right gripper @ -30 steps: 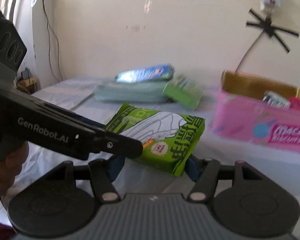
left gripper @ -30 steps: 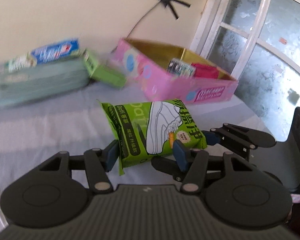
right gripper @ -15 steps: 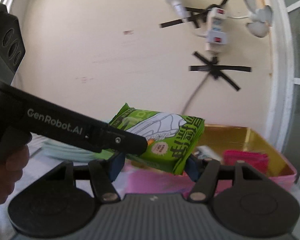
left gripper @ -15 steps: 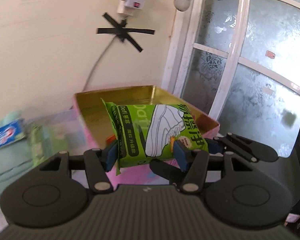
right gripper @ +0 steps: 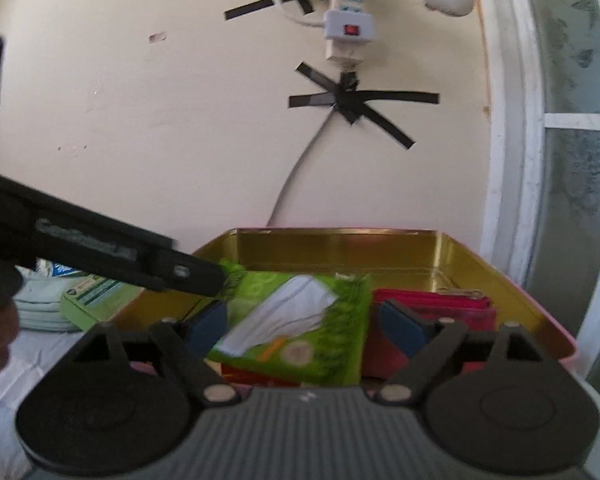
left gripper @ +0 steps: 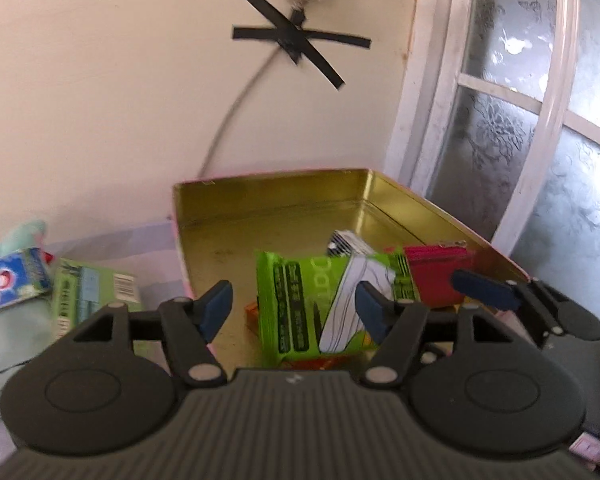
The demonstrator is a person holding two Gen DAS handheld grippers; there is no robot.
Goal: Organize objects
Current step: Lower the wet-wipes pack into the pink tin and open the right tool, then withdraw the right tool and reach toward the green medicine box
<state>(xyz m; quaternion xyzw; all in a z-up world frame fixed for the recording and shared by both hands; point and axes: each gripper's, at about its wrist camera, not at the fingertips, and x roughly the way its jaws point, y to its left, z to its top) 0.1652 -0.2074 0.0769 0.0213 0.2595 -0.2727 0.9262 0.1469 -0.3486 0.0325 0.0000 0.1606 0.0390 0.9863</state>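
A green snack packet lies inside the pink tin box with a gold inside; it also shows in the right wrist view. My left gripper is open above the box, its pads apart from the packet. My right gripper is open too, above the packet. A red pouch and a small silver pack lie in the box beside the packet. The box rim shows in the right wrist view.
A green carton, a toothpaste box and a pale green folded cloth lie left of the tin. A wall with a taped cable and a power strip stands behind. A frosted window is at right.
Both grippers carried the green packet up and over the tin, then opened. The packet has dropped into the box.
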